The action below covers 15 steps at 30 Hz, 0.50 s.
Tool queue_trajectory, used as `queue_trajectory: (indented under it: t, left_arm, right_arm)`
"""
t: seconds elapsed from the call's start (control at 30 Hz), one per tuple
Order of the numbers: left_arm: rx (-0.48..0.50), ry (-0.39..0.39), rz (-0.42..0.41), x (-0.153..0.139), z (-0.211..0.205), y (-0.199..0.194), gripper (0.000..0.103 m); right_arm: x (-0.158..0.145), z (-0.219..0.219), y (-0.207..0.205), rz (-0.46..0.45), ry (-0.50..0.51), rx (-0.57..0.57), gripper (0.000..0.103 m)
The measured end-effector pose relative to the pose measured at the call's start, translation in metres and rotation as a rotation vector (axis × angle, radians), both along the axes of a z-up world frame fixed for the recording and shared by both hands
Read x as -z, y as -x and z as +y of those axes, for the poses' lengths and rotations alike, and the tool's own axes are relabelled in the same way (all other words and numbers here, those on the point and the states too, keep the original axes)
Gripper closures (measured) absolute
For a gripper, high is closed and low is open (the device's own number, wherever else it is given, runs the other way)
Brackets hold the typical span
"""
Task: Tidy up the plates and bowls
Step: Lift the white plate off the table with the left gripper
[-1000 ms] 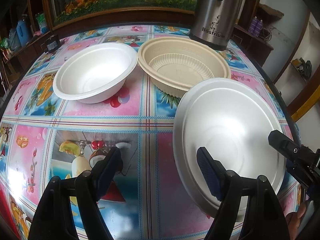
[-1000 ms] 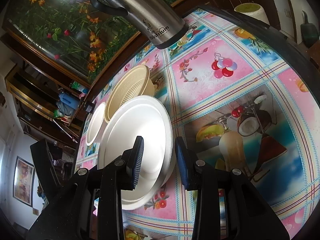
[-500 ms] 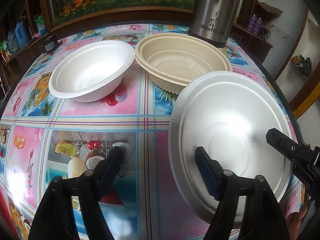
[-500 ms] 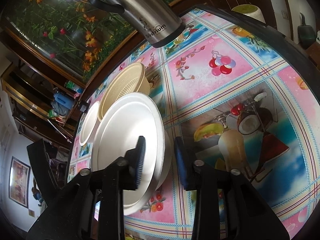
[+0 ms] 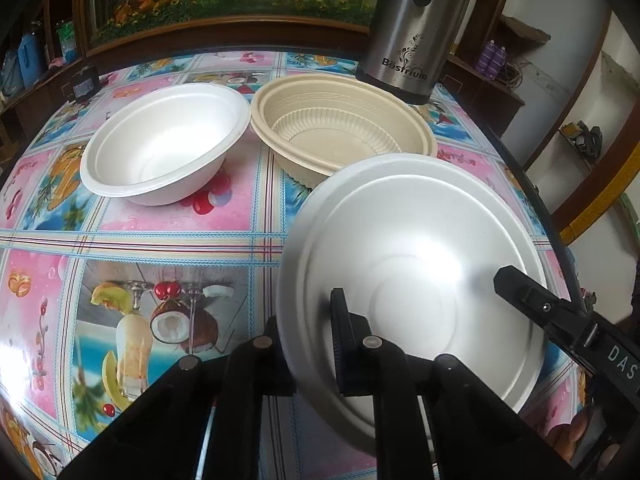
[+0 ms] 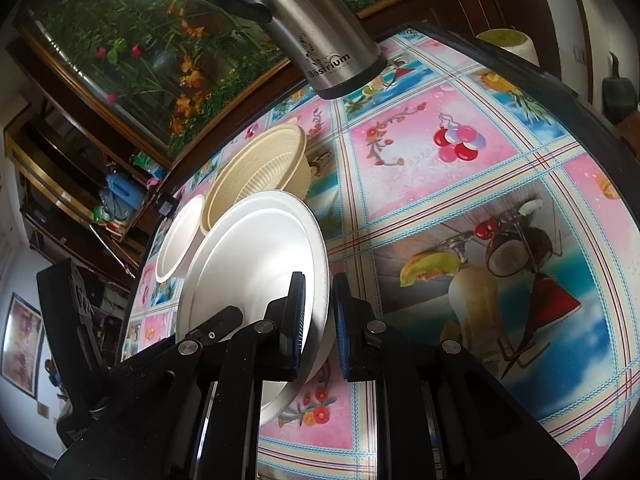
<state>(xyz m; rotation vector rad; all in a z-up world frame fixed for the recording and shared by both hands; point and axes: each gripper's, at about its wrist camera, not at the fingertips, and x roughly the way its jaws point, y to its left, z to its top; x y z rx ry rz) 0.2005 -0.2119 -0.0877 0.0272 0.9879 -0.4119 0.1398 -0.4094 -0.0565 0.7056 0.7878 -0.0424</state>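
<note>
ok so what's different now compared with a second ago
Both grippers have just been closing and are now shut on the white plate's rim: the left gripper at its near-left edge, the right gripper at the opposite edge. The plate has tipped up slightly. The white bowl, beige bowl and steel flask stayed put.
</note>
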Motion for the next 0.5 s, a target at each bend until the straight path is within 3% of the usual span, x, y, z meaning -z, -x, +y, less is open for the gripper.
queue_trajectory:
  t: [0.5]
  left_arm:
    - [-0.022,0.004,0.008,-0.005,0.012,0.005,0.094]
  right_arm:
    - [0.004,0.008,0.002,0.013,-0.036,-0.022,0.091]
